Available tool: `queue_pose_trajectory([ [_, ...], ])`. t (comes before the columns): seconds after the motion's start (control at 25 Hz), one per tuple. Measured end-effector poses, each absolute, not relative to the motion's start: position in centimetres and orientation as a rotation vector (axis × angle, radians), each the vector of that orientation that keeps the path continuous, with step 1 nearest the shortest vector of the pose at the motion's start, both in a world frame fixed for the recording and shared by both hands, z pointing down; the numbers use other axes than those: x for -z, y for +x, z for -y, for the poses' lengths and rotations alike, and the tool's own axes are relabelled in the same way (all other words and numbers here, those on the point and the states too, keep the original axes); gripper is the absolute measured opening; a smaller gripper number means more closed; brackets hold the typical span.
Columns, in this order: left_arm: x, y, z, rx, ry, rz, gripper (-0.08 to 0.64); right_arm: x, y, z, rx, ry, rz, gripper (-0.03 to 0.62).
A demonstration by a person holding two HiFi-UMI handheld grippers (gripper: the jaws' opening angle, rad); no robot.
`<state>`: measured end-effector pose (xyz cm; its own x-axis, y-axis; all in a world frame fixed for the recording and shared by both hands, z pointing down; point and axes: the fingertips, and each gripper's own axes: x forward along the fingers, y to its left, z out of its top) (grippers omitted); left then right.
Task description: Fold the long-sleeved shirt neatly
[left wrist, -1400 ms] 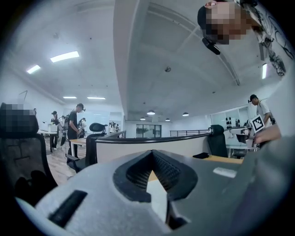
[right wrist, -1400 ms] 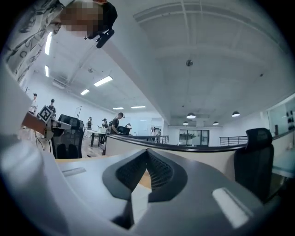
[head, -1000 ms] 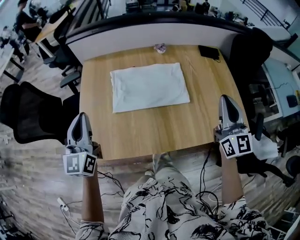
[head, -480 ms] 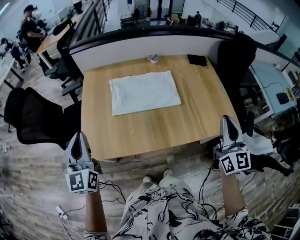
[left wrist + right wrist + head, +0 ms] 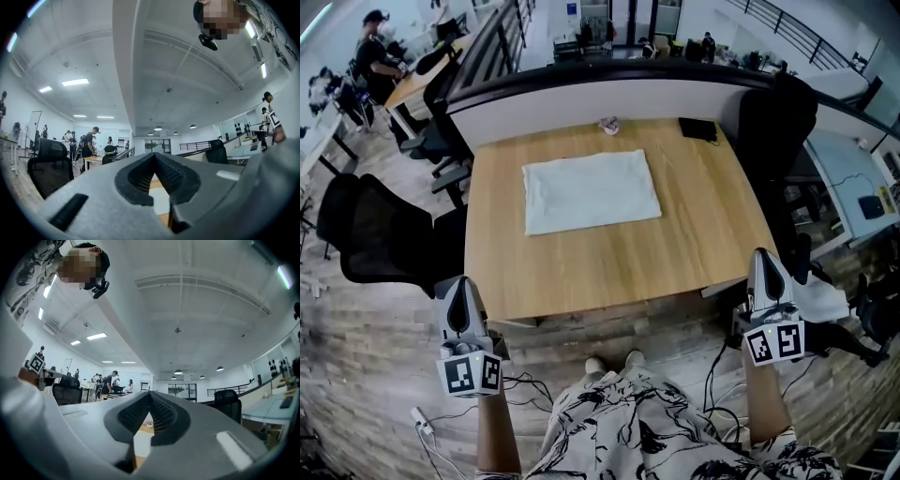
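The counter (image 5: 581,272) carries the long-sleeved shirt (image 5: 591,190) on its far half, a little left of centre. It lies as a flat white rectangle, with no sleeve or collar sticking out and its edges fairly straight. We judge the folding done, or very nearly. At most a last squaring of the edges could be left, and from this height we cannot tell whether one is needed.

The left tongs (image 5: 459,286) and the right tongs (image 5: 762,258) are both clenched, jaws pressed together with nothing between them. They hang off the near side of the counter, over the floor, well apart from the shirt. Each gripper view looks level across the room, with only a sliver of counter and white cloth showing past the jaws.

Beyond the shirt, a small crumpled thing (image 5: 608,124) and a black flat item (image 5: 697,128) sit near the far edge.

A second ago both tongs sat at the counter's near corners. Since then we have drawn them back toward ourselves, and more floor shows in front. The shirt keeps the same place and shape on the counter.
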<state>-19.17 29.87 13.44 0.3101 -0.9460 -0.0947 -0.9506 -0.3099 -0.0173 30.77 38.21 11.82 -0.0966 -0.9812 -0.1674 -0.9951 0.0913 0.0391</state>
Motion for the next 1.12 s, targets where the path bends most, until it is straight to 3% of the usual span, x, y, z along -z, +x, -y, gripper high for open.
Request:
queue_pose_trajectory([
  [1.12, -19.5, -21.2, -33.8, 0.012, -2.379, -1.978, 0.002, -16.8, 32.2, -39.3, -0.139, -2.010, -2.274, 0.006],
])
